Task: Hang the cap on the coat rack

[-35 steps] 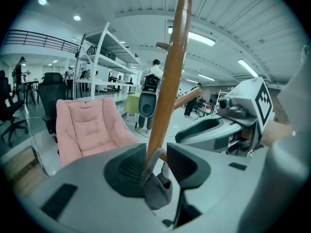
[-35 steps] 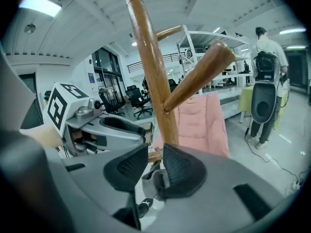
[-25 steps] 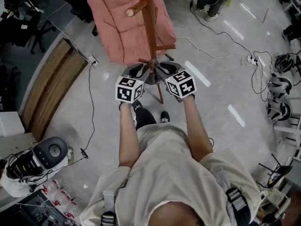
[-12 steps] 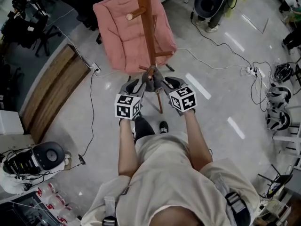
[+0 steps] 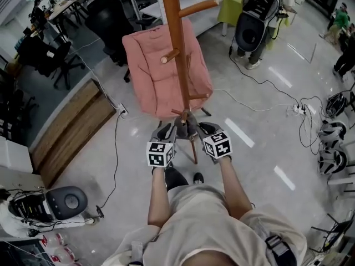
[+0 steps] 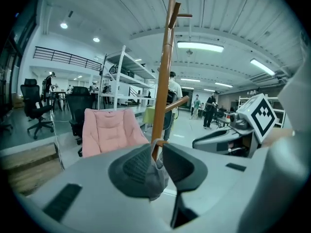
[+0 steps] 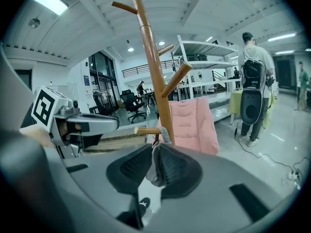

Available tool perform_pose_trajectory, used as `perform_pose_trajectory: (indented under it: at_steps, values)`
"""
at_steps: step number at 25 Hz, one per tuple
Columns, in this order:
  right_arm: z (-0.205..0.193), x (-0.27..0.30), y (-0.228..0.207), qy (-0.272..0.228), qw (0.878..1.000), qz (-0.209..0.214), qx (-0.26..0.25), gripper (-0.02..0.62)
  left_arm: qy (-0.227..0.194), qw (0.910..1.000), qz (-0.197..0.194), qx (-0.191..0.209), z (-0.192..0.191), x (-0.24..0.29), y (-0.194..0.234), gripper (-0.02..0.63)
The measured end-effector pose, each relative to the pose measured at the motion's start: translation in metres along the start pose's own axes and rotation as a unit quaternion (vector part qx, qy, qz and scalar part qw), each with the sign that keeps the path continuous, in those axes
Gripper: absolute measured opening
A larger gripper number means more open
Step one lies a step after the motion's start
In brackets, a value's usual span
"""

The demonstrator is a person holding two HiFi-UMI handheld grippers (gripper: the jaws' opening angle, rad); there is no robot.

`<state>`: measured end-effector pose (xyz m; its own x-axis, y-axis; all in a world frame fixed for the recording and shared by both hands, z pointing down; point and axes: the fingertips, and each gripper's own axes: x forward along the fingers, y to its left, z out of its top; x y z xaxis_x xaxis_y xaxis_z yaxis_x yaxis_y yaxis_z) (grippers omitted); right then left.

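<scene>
A wooden coat rack rises in front of me, its pole carrying several pegs. A grey cap hangs bunched against the pole by a low peg. My left gripper comes at it from the left; its jaws are closing, with cap fabric pinched between the pads. From the right, my right gripper is shut on another fold of the cap. The two grippers face each other close to the pole.
A pink cushioned chair stands just behind the rack. Cables run over the floor. A wooden platform lies left, a grey device lower left, headsets right. A person with a backpack stands behind.
The head view has tilted up, so more of the rack and room shows. Both grippers stay at the cap by the pole and stand slightly closer together.
</scene>
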<state>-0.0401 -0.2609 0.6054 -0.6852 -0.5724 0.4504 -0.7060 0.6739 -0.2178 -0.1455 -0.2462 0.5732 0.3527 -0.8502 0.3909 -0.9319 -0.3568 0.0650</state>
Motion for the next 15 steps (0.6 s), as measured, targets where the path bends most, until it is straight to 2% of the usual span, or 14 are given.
perform_pose_trajectory:
  at_steps: [4,9,15]
  values:
    - [0.002,0.001,-0.002,-0.009,1.0,-0.004,0.007,0.016,0.004,0.9999,0.007,-0.008,-0.004,0.004,-0.001,0.024]
    - [-0.008,-0.026,-0.007,-0.019,1.0,0.004,0.007,0.005,0.015,0.9995,0.01,-0.027,-0.014,-0.002,-0.034,0.008]
    - [0.008,0.01,0.003,-0.017,1.0,-0.007,0.005,0.005,0.012,0.9993,-0.004,-0.036,-0.011,0.005,0.0,0.008]
